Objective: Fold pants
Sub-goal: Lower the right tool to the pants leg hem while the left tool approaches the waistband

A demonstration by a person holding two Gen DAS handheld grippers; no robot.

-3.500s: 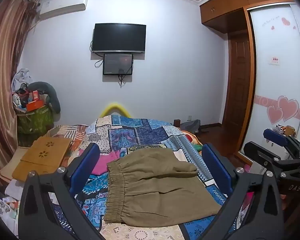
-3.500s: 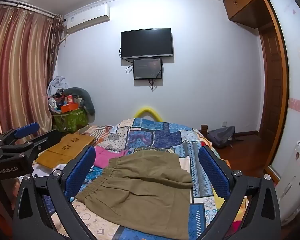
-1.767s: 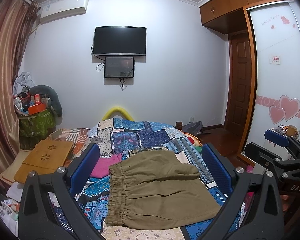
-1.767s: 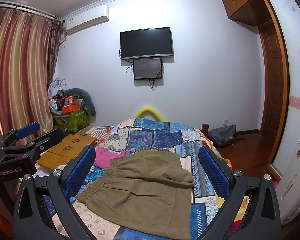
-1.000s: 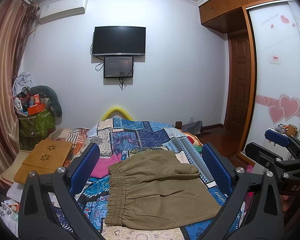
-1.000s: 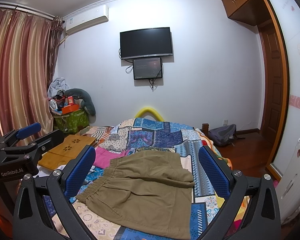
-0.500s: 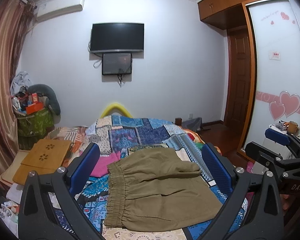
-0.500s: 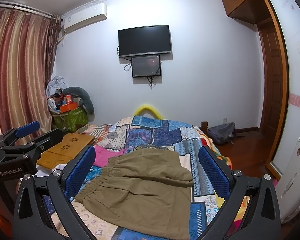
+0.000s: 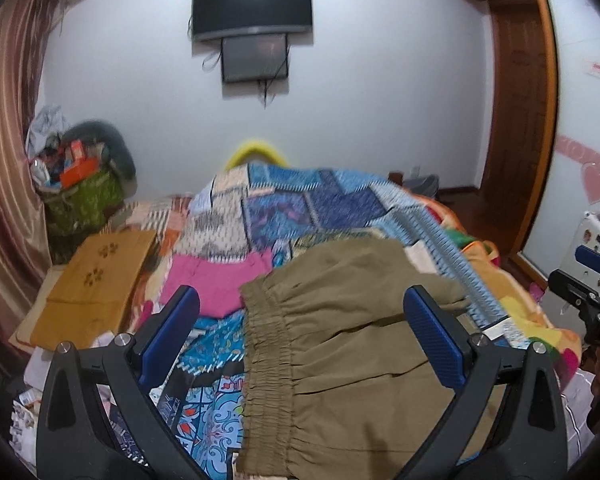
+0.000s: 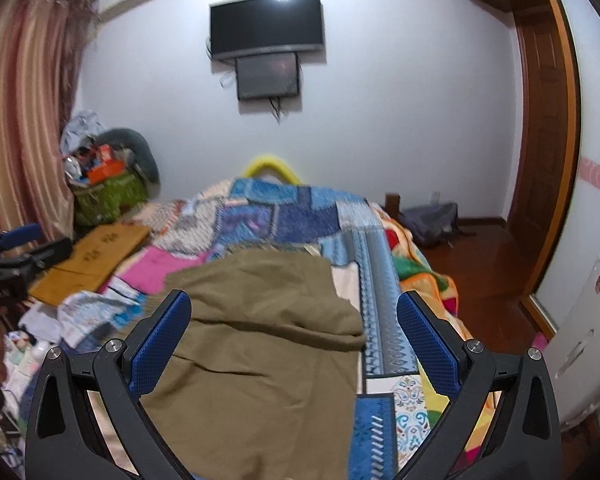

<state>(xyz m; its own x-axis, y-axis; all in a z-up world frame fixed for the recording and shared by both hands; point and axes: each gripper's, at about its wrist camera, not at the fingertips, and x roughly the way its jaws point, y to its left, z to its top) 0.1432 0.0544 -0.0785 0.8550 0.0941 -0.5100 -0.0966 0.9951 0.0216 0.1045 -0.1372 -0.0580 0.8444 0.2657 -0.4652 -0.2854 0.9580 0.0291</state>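
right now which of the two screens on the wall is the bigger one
The upper black TV is bigger; the small screen hangs directly beneath it, narrower, with cables dangling below.

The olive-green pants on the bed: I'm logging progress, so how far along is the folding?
Done: the olive-green elastic-waist pants lie on the patchwork quilt with one leg laid across the other. In hand: nothing; the left tongs and right tongs are open above the cloth, not gripping. Left: the remaining folds into a compact bundle.

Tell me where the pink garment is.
The pink garment lies on the patchwork bedspread, touching the olive pants at their waistband's far-left corner, right of the wooden lap desk.
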